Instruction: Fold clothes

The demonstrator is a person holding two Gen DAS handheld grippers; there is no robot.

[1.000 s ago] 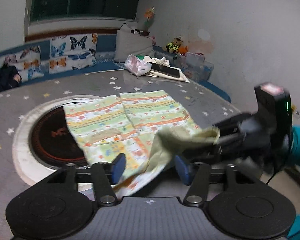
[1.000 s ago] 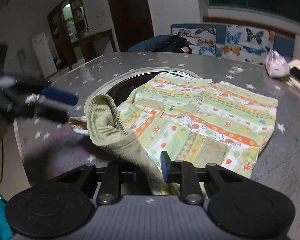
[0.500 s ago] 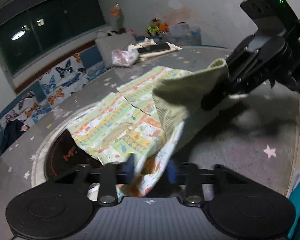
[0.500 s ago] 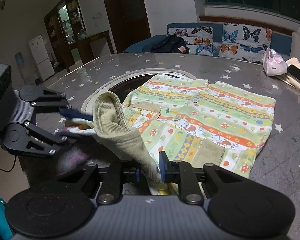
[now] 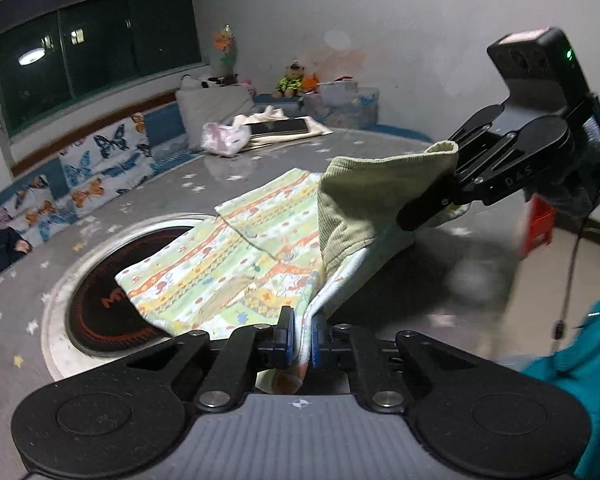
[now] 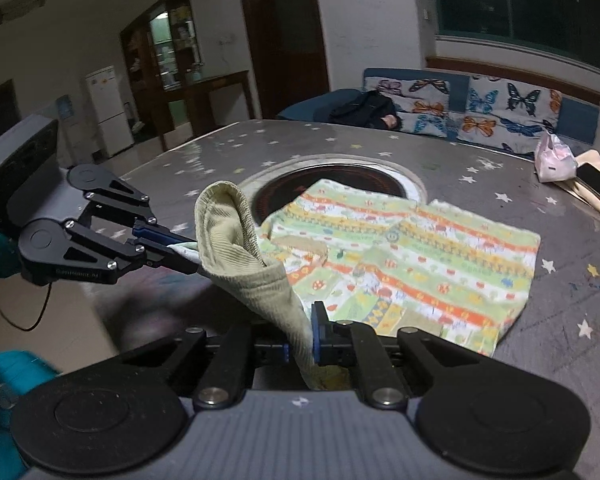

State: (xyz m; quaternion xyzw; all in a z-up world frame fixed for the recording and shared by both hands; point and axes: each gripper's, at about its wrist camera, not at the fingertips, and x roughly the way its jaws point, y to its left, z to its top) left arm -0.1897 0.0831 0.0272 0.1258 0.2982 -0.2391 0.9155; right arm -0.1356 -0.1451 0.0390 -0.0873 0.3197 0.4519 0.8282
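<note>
Pinching the near hem of the striped pastel printed shirt (image 5: pixel 236 264) in both my left gripper (image 5: pixel 303 334) and right gripper (image 6: pixel 300 334), jaws just closed; its body lies ahead across the grey star-patterned table (image 6: pixel 572 292)

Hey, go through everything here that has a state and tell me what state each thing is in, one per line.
left gripper: shut on the patterned shirt's edge
right gripper: shut on the shirt's green corduroy part
patterned shirt: mostly flat on the table, near end lifted
pink plastic bag: lying on the table
</note>
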